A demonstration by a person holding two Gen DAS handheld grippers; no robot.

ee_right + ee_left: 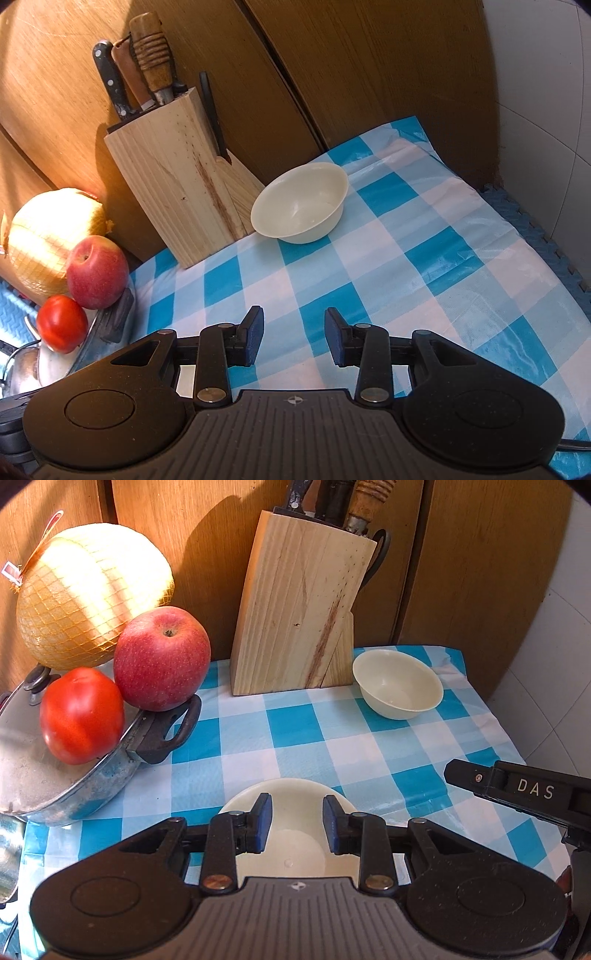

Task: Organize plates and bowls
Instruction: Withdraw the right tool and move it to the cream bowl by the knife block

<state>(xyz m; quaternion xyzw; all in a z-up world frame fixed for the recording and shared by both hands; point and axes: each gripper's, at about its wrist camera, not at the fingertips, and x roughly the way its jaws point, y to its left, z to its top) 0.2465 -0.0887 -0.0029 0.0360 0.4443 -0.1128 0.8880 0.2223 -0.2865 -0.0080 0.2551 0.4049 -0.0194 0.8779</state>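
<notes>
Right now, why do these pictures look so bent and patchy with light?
Left wrist view: strong sun from the left brightens the netted melon and throws the knife block shadow on the wooden wall; straight edges bow near the borders, and the corners go dark. Right wrist view: the same fisheye bending, glare on the checked tablecloth, and the cream bowl stays sharp.

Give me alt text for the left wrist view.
The left claw hangs over a cream bowl on a blue-checked tablecloth. Behind stand a wooden knife block and a second bowl; at left, a tomato and apple sit on a pot lid.
</notes>
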